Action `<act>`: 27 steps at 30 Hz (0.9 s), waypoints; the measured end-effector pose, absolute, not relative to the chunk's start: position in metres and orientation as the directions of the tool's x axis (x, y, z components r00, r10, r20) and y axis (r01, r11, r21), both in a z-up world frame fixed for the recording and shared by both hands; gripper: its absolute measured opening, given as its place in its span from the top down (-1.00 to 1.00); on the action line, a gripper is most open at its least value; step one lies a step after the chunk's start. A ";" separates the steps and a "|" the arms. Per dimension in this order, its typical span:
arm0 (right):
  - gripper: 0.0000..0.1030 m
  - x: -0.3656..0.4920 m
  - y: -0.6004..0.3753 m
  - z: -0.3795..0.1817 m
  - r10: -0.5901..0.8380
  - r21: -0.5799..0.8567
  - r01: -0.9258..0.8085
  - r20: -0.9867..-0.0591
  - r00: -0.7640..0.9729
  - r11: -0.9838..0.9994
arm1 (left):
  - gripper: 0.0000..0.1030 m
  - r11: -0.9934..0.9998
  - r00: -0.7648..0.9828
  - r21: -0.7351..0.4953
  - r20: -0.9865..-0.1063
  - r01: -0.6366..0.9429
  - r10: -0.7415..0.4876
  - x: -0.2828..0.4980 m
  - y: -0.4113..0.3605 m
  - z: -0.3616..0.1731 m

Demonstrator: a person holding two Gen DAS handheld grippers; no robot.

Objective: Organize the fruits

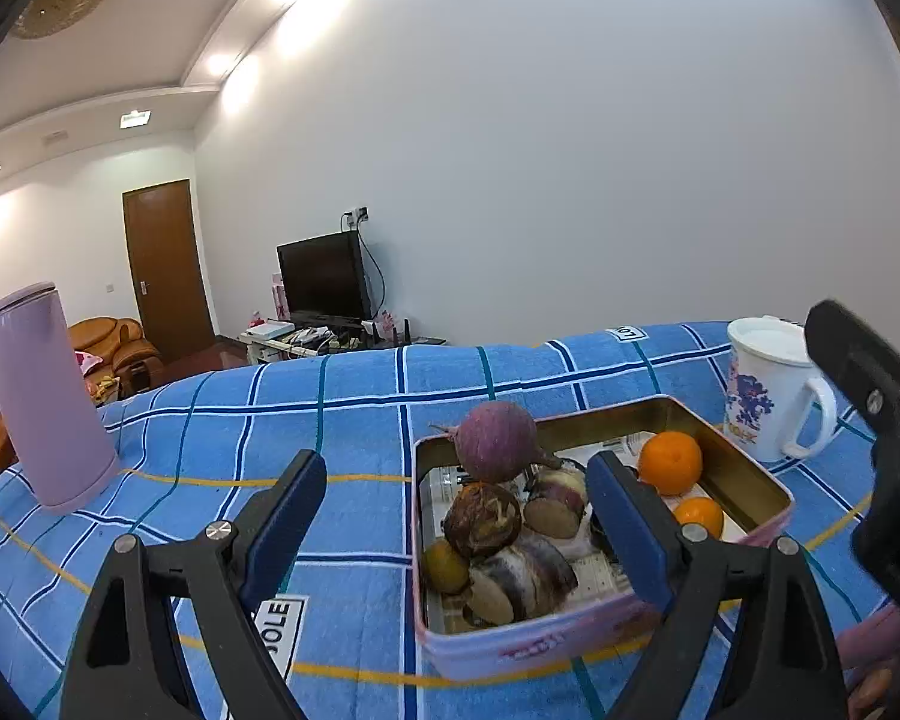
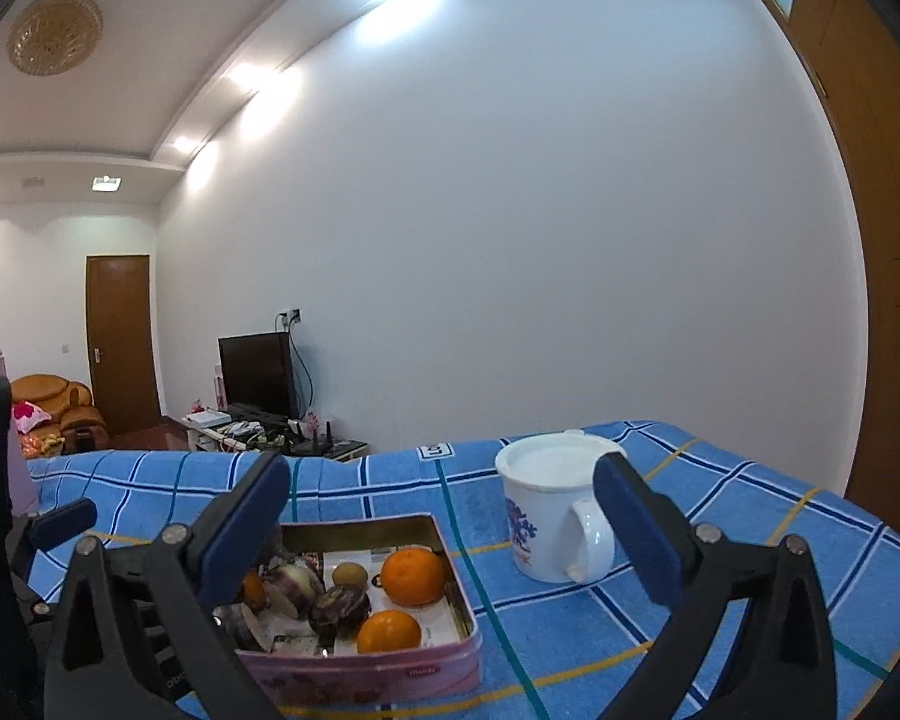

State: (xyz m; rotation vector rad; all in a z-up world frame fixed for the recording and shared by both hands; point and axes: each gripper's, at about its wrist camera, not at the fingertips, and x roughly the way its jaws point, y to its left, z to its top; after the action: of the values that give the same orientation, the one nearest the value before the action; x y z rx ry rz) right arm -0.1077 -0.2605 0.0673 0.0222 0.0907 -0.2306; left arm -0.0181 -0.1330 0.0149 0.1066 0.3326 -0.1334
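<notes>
A pink rectangular tin (image 1: 570, 639) (image 2: 384, 675) sits on the blue checked cloth and holds the produce. Inside lie a round purple fruit (image 1: 495, 441), oranges (image 1: 670, 462) (image 2: 413, 576), cut purple-and-white pieces (image 1: 528, 576) (image 2: 297, 585) and a small brownish fruit (image 2: 350, 573). My left gripper (image 1: 459, 516) stands open over the tin's near left part, with nothing pressed between its blue pads. My right gripper (image 2: 444, 531) is open too, above the tin's right rim and the cloth, holding nothing. The right gripper's body also shows at the right edge of the left wrist view.
A white mug (image 1: 774, 390) (image 2: 555, 510) with a blue pattern and a lid stands right of the tin. A tall lilac flask (image 1: 45, 402) stands at the far left of the cloth. Beyond the table are a television (image 1: 324, 279), a sofa and a wooden door.
</notes>
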 end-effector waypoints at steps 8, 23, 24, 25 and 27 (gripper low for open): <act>-1.00 -0.144 -0.259 0.069 -0.267 0.058 0.269 -0.033 0.963 0.961 | -0.74 0.984 0.942 0.075 -0.309 0.162 -0.131 -0.040 -0.126 0.016; -1.00 -0.172 -0.245 0.073 -0.306 0.036 0.304 0.055 0.951 0.952 | -0.74 0.984 0.945 0.031 -0.285 0.176 -0.160 -0.064 -0.112 0.017; -1.00 -0.173 -0.246 0.073 -0.306 0.037 0.304 0.054 0.951 0.952 | -0.74 0.984 0.945 0.033 -0.286 0.176 -0.159 -0.064 -0.112 0.017; -1.00 -0.172 -0.246 0.073 -0.307 0.037 0.306 0.053 0.950 0.951 | -0.74 0.984 0.944 0.033 -0.288 0.176 -0.159 -0.064 -0.112 0.016; -1.00 -0.172 -0.246 0.072 -0.308 0.039 0.306 0.050 0.950 0.951 | -0.74 0.984 0.944 0.031 -0.289 0.176 -0.160 -0.064 -0.111 0.016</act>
State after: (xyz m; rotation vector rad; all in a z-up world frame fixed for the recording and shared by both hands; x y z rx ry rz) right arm -0.1723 -0.2457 0.0722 0.0309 -0.0561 -0.3122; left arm -0.0638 -0.1108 0.0160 0.0568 0.2895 -0.1710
